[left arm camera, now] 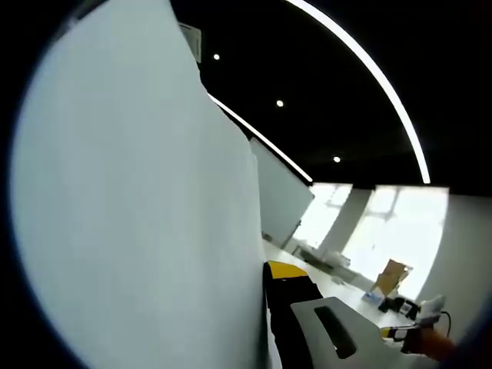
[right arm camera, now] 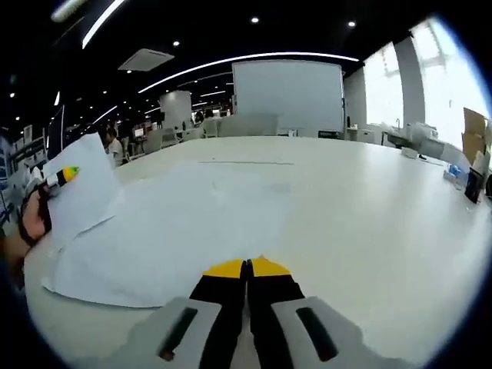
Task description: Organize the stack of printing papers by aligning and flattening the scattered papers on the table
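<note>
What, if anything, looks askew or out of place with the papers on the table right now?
The papers lie fanned out unevenly on the table, edges not aligned. One sheet is lifted off the table, pinched by the left gripper; the right gripper is shut and empty.

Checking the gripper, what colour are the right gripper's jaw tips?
Yellow, best in the right gripper view: right gripper.
</note>
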The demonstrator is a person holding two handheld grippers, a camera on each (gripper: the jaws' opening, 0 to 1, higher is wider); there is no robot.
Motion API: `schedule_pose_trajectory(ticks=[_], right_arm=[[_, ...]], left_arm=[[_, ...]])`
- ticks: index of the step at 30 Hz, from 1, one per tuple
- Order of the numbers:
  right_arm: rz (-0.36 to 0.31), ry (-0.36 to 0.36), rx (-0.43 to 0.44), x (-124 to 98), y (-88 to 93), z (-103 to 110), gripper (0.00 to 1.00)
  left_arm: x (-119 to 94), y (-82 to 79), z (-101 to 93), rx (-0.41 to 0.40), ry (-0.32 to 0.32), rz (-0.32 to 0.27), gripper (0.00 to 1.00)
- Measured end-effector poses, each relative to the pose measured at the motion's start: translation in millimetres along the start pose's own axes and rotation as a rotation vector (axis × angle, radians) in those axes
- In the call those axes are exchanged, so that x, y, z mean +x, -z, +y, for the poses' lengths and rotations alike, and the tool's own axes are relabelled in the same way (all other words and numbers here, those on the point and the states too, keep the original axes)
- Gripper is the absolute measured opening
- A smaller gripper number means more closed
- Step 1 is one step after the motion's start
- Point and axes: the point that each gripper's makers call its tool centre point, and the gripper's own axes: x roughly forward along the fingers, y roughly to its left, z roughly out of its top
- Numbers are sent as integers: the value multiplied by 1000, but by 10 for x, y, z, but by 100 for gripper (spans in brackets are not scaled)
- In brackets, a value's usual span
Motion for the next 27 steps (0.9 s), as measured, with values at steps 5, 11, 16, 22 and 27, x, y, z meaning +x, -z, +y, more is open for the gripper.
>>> schedule_pose_trajectory(ticks=[5,11,16,22,27], right_arm=[[-2,-13,11,-4,-14,20,0],[-12,-21,14,-21,-59,31,0],[-33,-18,1,-62,-149,45,0],[-82,1,-36,-143,-330,56,0],[-142,10,-49,-238,-504,53,0]], left_arm=[[-2,3,1,1,0,1,6],[-2,6,-2,1,0,1,6],[-3,5,-2,-1,1,2,6],[-8,-2,0,-9,2,1,6],[-10,-7,3,-14,3,-1,6]])
